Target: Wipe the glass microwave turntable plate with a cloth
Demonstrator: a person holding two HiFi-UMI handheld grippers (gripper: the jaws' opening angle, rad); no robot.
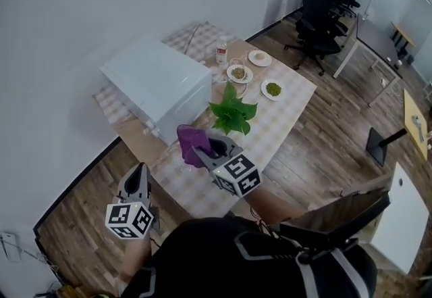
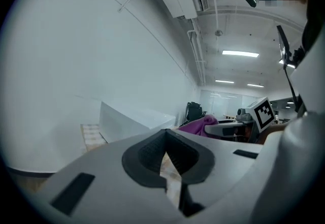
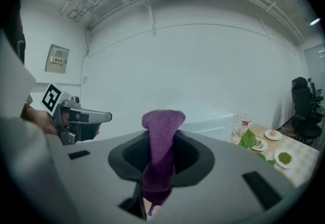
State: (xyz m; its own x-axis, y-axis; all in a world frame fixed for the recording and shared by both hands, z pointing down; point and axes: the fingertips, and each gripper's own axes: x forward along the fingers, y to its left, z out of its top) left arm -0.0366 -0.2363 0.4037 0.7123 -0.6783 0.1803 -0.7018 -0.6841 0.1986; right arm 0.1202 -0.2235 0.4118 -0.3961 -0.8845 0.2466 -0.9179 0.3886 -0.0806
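Note:
No glass turntable plate shows in any view. A white microwave [image 1: 158,80] stands closed on the checkered table [image 1: 283,121]. My right gripper [image 1: 201,149] hangs above the table's near end, in front of the microwave, shut on a purple cloth [image 1: 189,141]. In the right gripper view the cloth [image 3: 161,141] sticks up between the jaws and droops below them. My left gripper [image 1: 137,178] hovers off the table's near left corner, shut with nothing in it. In its own view the left gripper [image 2: 165,162] shows only a thin slit between the jaws.
A leafy green plant [image 1: 233,111] stands mid-table just beyond the right gripper. Past it are small plates of food [image 1: 273,89], a glass and a bottle [image 1: 221,51]. Office chairs [image 1: 320,13] and desks stand further back on the wooden floor.

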